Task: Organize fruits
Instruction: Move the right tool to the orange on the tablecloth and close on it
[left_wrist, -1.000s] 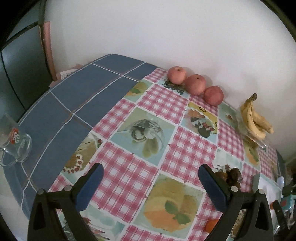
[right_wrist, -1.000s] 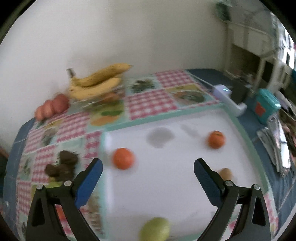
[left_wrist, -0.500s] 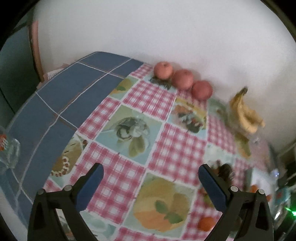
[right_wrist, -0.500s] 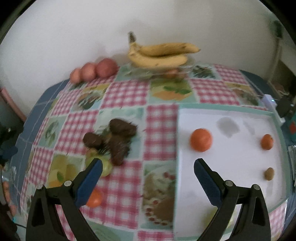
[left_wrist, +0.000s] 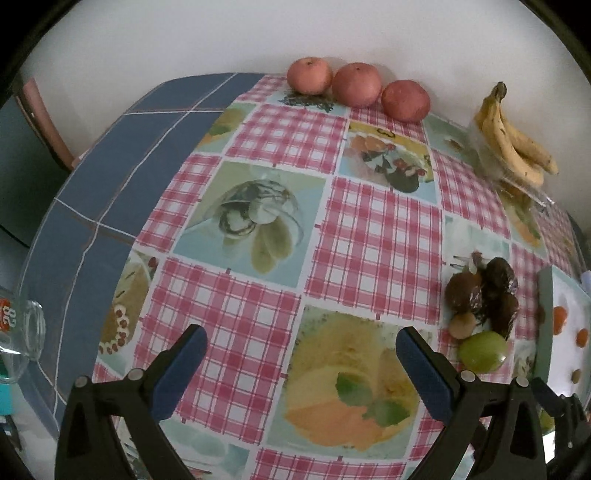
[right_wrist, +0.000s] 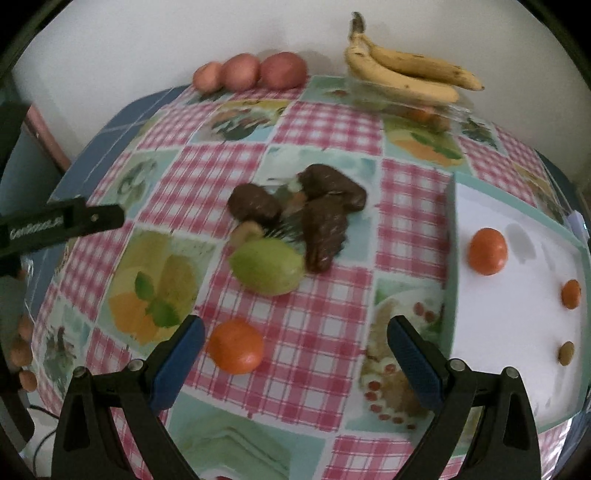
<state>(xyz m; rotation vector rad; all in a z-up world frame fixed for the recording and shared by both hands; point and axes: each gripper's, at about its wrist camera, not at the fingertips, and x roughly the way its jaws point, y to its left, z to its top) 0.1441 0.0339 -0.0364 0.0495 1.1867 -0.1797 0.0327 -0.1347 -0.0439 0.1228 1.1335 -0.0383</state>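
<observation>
- White wall behind a table spread with a checked cloth (right_wrist: 332, 280) printed with fruit panels; blue tiles (left_wrist: 92, 206) show at the cloth's 9 o'clock side.
- Near the cloth's middle in the right view lies a pile: a green fruit (right_wrist: 266, 266) touching three dark brown fruits (right_wrist: 325, 221), with a small tan fruit (right_wrist: 245, 232) tucked at the green one's 11 o'clock.
- In the left view the same pile sits at 3 o'clock: green fruit (left_wrist: 483, 350), brown fruits (left_wrist: 487, 295).
- An orange (right_wrist: 235, 346) rests on the cloth at 7 o'clock of the green fruit, apart from it, just beside the right gripper's left finger.
- Right gripper (right_wrist: 295, 363): jaws spread wide, holding nothing, above the cloth.
- Left gripper (left_wrist: 301, 369): jaws spread wide, holding nothing, over a yellow fruit panel.
- A white tray (right_wrist: 517, 369) at 3 o'clock of the pile holds a larger orange (right_wrist: 487, 251), a smaller orange (right_wrist: 571, 294) and a small brown fruit (right_wrist: 566, 353), all well apart.
- Three red apples (left_wrist: 356, 90) stand in a row against the wall at 12 o'clock, touching.
- Bananas (right_wrist: 406, 75) lie on a clear container (right_wrist: 417, 110) at 1 o'clock; its contents are blurred.
- A glass (left_wrist: 22, 332) with a red mark stands on the tiles at 9 o'clock in the left view.
</observation>
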